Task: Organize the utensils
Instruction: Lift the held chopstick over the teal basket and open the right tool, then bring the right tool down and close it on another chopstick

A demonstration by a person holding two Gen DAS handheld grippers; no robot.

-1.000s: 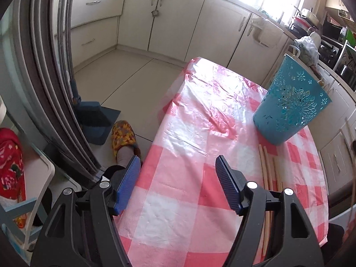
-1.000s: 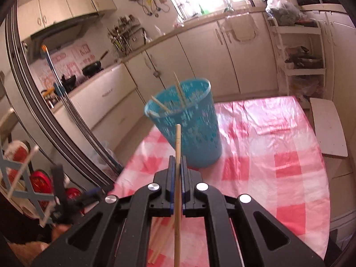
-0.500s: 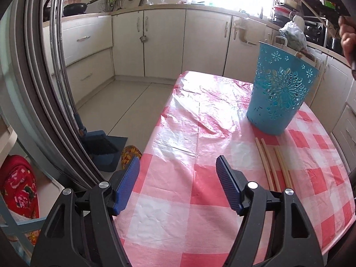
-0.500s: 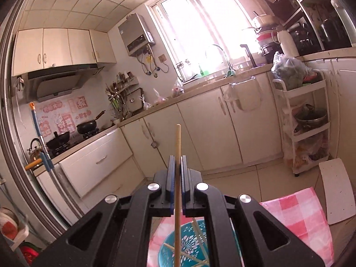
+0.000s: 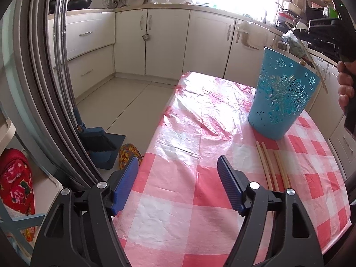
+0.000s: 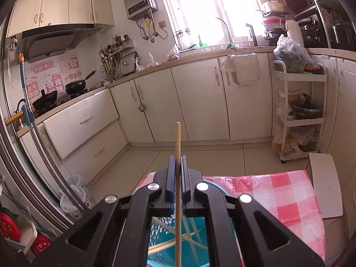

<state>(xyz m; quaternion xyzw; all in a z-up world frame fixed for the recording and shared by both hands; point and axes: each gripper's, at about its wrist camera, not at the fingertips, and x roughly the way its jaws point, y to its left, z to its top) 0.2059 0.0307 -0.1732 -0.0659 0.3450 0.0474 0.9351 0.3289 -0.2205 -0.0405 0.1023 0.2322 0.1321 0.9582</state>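
Note:
My left gripper (image 5: 178, 179) hovers open over the near end of the pink checked table (image 5: 200, 122), nothing between its blue pads. Several wooden chopsticks (image 5: 272, 166) lie on the cloth to its right, in front of the blue openwork basket (image 5: 282, 98). A hand (image 5: 346, 84) holds the right gripper above that basket at the frame's right edge. In the right wrist view my right gripper (image 6: 178, 163) is shut on one chopstick (image 6: 178, 138), which stands upright. Right below it is the basket (image 6: 213, 184) with several chopsticks inside.
A broom and dustpan (image 5: 98, 140) and a flowered slipper (image 5: 129, 153) lie on the floor left of the table. Cabinets (image 6: 200, 102) line the far walls. A white trolley (image 6: 298, 115) and a white board (image 6: 324, 187) stand beyond the table's far right corner.
My right gripper has carried its chopstick from in front of the basket to above its mouth. The left gripper has shifted a little and rolled, still open.

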